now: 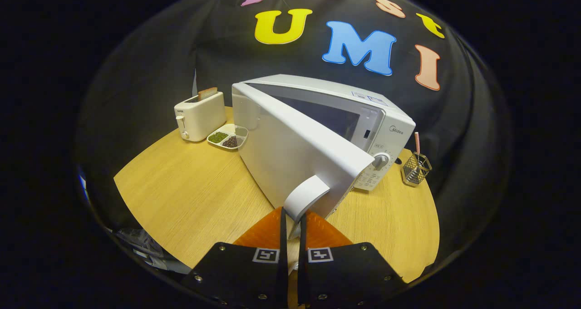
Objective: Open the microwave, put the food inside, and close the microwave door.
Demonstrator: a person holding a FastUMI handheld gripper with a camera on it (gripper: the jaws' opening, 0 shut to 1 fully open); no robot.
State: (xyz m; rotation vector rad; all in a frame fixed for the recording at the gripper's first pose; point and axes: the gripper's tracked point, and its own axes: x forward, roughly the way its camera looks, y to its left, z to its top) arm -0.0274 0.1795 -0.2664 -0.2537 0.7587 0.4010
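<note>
The scene is being lit brightly from above. The wooden table [190, 195] is glowing warm and even, and the white microwave door [295, 159] is being lit softly, with no hard glare. A small dark shadow is being cast under the wire basket [416, 168]. Straight lines are being bent round by the lens near the edges. The gripper [293, 218], closed on the door handle [305, 199], is being shown slightly blurred.

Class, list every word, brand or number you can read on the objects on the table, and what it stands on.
"Midea": on the microwave front, above its dial.
Stickers on its top: too small.
Print around the dial: blurred.
Mark on the toaster: too small.
The gripper, shut on the door handle, bears square patterns, no words.
</note>
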